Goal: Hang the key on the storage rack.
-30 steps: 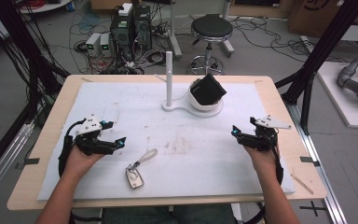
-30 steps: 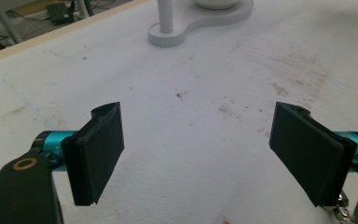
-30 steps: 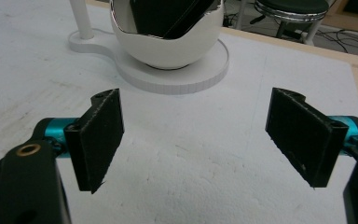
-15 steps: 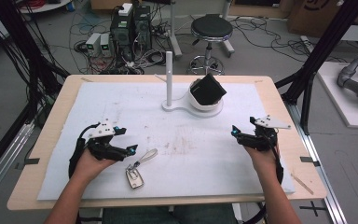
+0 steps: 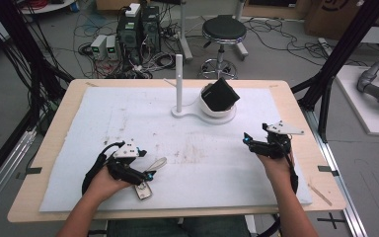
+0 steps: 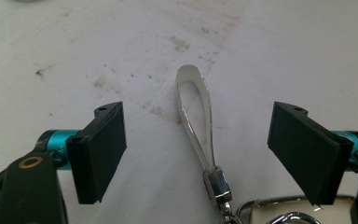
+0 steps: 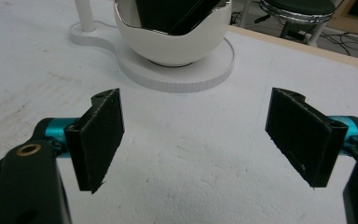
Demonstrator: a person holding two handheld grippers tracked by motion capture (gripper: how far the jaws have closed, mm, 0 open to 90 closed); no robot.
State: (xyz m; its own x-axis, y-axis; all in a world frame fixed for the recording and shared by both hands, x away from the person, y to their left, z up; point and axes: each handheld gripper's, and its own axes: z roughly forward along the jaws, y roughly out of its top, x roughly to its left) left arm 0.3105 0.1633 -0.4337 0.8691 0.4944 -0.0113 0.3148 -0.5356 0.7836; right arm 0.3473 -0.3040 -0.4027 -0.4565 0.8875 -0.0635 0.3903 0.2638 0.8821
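A key fob [image 5: 143,191] with a silvery strap loop [image 5: 156,163] lies on the white mat [image 5: 192,148] near the front left. My left gripper [image 5: 144,163] stands open right over it. In the left gripper view the strap loop [image 6: 195,116] lies flat between the two jaws, touching neither, and its metal clasp [image 6: 216,183] joins the fob [image 6: 279,212] at the bottom edge. My right gripper [image 5: 249,140] is held open above the mat at the right, with nothing between its fingers [image 7: 100,140].
A white stand with an upright post [image 5: 178,81] sits at the back middle of the mat. Its white bowl [image 5: 216,109] holds a tilted black box [image 5: 220,94]; the bowl [image 7: 172,44] is ahead of the right gripper. Wooden table edges [image 5: 306,128] frame the mat.
My left gripper has moved right and slightly toward the front, so its open jaws now straddle the strap loop. The right gripper has stayed where it was.
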